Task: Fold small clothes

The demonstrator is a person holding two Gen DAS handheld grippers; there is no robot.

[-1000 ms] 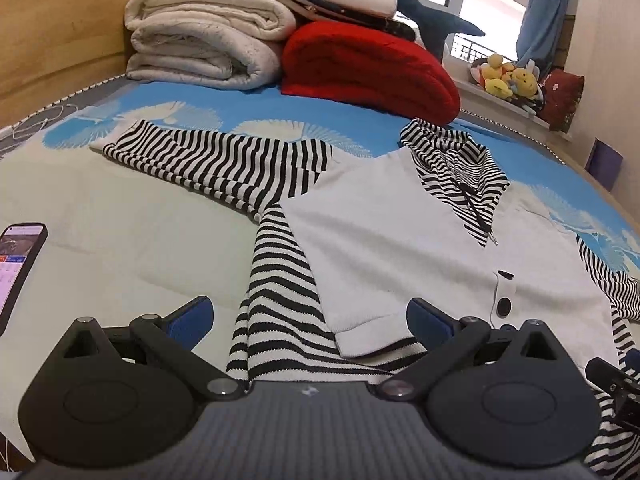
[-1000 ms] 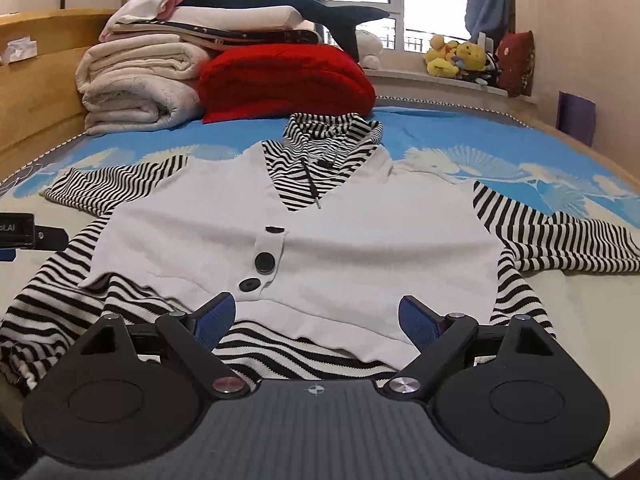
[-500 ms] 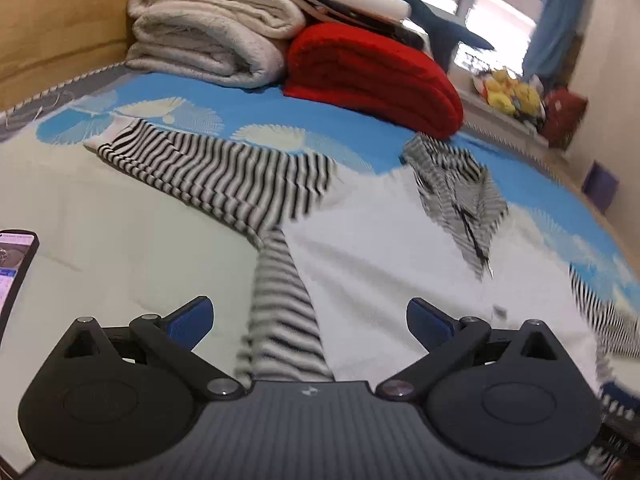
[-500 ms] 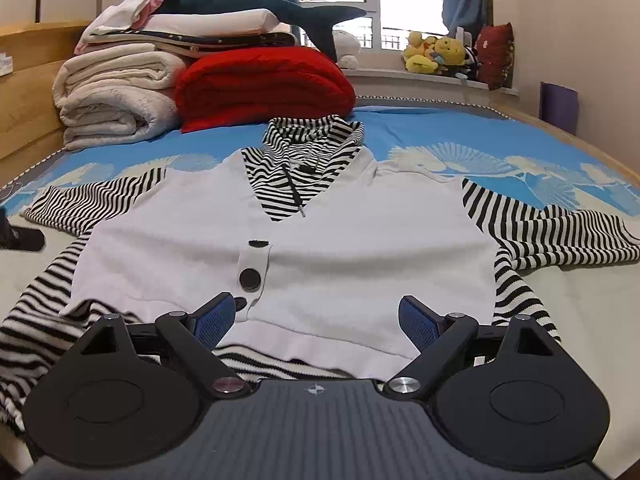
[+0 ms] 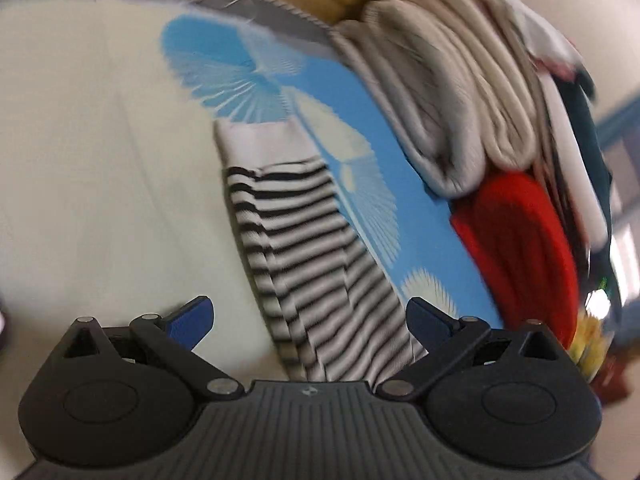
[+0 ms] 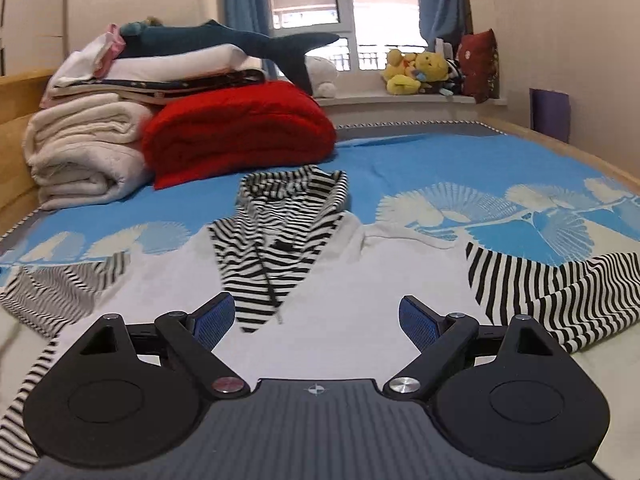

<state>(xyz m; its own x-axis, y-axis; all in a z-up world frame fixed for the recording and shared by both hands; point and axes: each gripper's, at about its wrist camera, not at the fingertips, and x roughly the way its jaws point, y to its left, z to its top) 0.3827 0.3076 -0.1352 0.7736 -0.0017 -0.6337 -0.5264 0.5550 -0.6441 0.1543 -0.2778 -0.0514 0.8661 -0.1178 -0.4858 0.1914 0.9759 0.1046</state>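
Lying flat on bed [image 6: 400, 168]: one striped top [image 6: 280, 240], two sleeves spread; both hand-held grippers [image 5: 310, 320] [image 6: 316, 320] apart, empty.

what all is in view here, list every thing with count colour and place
sweater: 1, white body with black-and-white striped collar and sleeves, spread flat on the bed
striped sleeve: 1, black and white, stretched out ahead of the left gripper
bedspread: 1, blue with white fan print, under the sweater
folded blankets: 1 stack, cream, far left on the bed
red blanket: 1, red, beside the cream stack
shark plush: 1, dark teal, on top of the pile
soft toys: several, mostly yellow, on the windowsill
curtains: 2, blue, beside the window
left gripper: 1, black with blue pads, jaws open
right gripper: 1, black with blue pads, jaws open over the sweater
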